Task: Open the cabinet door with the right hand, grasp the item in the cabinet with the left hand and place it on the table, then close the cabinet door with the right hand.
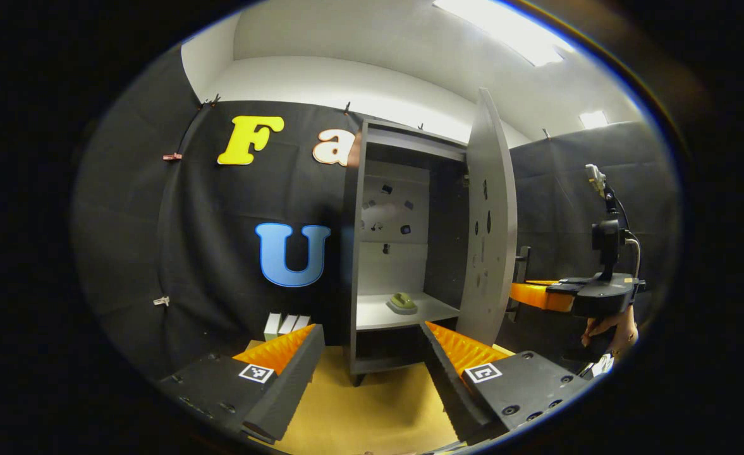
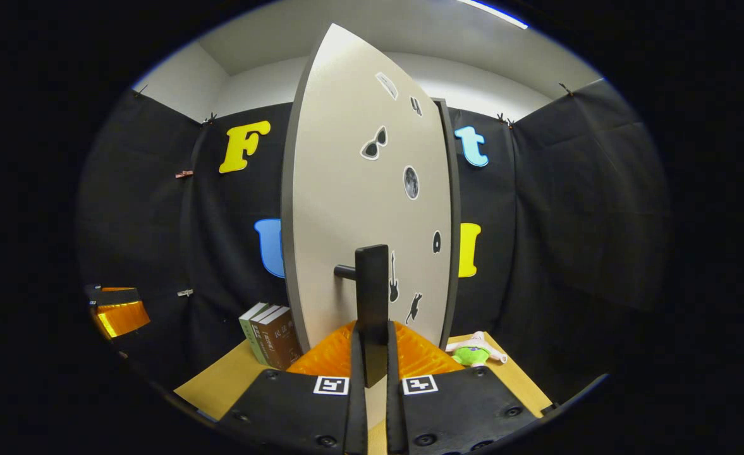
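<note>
Now right gripper (image 2: 372, 354) clamps door handle (image 2: 372, 297); left gripper (image 1: 368, 344) wide; one item (image 1: 402, 302) on shelf (image 1: 378, 316).

I see a few upright hardcover books (image 2: 270, 335) standing left of the door. A small green plush toy (image 2: 473, 354) lies to its right.

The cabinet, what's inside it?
One small greenish item sits on the cabinet middle shelf. The upper part looks bare. The bottom compartment is dark, partly blocked by the left gripper fingers.
</note>
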### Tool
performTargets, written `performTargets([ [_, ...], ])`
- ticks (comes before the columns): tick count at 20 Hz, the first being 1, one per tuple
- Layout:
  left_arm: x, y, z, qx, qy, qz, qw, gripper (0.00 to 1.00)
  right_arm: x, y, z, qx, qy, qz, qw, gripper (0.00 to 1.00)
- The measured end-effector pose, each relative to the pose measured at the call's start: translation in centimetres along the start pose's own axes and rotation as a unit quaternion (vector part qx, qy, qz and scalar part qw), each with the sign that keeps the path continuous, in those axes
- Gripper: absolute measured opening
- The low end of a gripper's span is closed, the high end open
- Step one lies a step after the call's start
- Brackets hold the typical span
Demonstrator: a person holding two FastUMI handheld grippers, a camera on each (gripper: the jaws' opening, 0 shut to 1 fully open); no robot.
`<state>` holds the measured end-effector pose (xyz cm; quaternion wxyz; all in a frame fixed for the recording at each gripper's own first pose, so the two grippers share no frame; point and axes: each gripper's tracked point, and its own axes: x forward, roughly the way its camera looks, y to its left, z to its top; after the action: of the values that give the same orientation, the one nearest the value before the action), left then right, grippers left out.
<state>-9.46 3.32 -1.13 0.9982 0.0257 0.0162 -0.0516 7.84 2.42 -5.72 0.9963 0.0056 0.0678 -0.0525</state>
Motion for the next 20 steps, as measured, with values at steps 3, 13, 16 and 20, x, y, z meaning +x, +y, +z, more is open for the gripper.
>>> performTargets([
  [3,1.2,-1.3,-0.5,-0.008,0.005,-0.020,1.000,0.94,-0.1,-0.9,0.1,-0.003,-0.001,-0.010,1.000,0.16],
  [13,5.3,-5.5,-0.6,-0.010,0.008,-0.069,0.998,0.94,-0.5,-4.4,-0.2,0.043,-0.005,-0.064,0.997,0.15],
  [16,6.4,-7.3,-0.5,-0.014,0.010,-0.090,0.996,0.94,-0.5,-5.6,-0.1,0.050,-0.008,-0.074,0.996,0.15],
  [20,7.5,-8.8,0.4,-0.006,0.001,-0.100,0.995,0.94,-0.4,-7.3,0.2,0.020,-0.014,-0.069,0.997,0.10],
])
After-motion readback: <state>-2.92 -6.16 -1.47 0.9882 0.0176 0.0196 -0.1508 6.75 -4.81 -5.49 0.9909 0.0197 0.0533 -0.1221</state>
